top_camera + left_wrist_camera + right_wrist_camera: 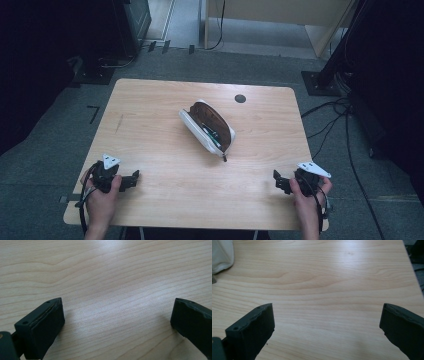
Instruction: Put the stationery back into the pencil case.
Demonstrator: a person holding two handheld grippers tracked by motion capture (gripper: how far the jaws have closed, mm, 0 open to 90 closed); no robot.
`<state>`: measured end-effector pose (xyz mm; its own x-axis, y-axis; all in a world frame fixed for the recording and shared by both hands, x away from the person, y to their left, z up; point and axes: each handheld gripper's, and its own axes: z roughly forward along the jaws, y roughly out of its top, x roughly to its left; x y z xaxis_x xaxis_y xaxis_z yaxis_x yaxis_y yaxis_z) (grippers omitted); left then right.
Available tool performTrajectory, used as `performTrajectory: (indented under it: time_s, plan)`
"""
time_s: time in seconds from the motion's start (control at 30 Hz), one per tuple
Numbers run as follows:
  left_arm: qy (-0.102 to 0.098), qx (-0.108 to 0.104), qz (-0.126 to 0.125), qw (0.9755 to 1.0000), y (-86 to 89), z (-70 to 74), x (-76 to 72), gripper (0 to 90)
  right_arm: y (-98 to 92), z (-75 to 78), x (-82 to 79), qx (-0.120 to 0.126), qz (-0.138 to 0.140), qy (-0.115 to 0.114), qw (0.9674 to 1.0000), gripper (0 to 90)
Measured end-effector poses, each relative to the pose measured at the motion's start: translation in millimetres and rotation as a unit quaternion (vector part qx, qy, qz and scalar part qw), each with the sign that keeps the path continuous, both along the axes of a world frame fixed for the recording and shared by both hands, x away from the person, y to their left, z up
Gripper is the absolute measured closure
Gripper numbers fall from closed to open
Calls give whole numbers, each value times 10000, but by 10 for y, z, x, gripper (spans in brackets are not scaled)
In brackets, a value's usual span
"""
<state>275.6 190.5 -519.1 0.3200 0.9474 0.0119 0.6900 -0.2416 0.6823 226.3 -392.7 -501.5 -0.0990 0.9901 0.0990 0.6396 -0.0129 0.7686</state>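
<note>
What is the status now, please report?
Left gripper and right gripper open, empty, near table front edge. Pencil case unzipped at centre, untouched. Path clear.

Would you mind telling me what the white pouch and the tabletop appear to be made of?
The white zip pouch with a brown lining looks like soft fabric, perhaps canvas: its sides sag and it lies open and slack. The light wooden table shows printed-looking grain with a smooth, faintly glossy sheen, so it is probably laminate rather than solid wood.
</note>
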Motion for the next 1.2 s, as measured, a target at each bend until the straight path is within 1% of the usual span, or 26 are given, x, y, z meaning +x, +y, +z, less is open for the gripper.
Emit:
performTrajectory:
  time_s: [0.07, 0.2, 0.3, 0.47, 0.57, 0.6, 0.63, 0.67, 0.73, 0.77, 0.83, 0.97, 1.2]
  plan:
    - [0, 0, 0, 10000, 0, 0, 0, 0, -69, -7, -33, 48, -78, 13, 10000, 0]
    - [-1, 0, -1, 10000, 0, 0, 0, 0, -191, -45, -95, -4, -206, 68, 9998, 1]
    - [0, 0, -1, 10000, 1, 0, 0, 0, -269, -90, -149, -8, -235, 156, 9996, 1]
    - [0, -1, 0, 10000, 0, 0, 0, 0, -399, -163, -226, -105, -287, 329, 9990, 2]
    - [-1, -1, -1, 10000, 0, 0, 0, 0, -439, -200, -251, -144, -315, 393, 9986, 2]
    - [-2, 3, -3, 10000, 1, 0, -1, 0, -439, -221, -254, -188, -279, 447, 9984, 1]
    - [-2, 5, -9, 10000, 1, 0, -1, 0, -432, -236, -259, -284, -245, 471, 9982, 6]
    - [-2, 7, -15, 10000, 0, 0, -1, 0, -422, -238, -263, -326, -204, 459, 9982, 6]
    - [-4, 9, -27, 10000, -1, 0, -1, 0, -400, -237, -264, -329, -187, 492, 9981, 7]
    - [-4, 9, -29, 10000, -1, 0, -1, 0, -386, -244, -258, -404, -190, 465, 9979, 6]
    - [-4, 9, -31, 10000, -1, -1, -2, 0, -323, -254, -253, -403, -207, 412, 9981, 6]
    - [1, 12, -35, 10000, 0, 0, -3, 0, -237, -253, -252, -412, 36, 409, 9983, 5]
    - [-1, 11, -30, 10000, -1, 0, -4, 0, -237, -255, -254, -421, 62, 397, 9983, 5]
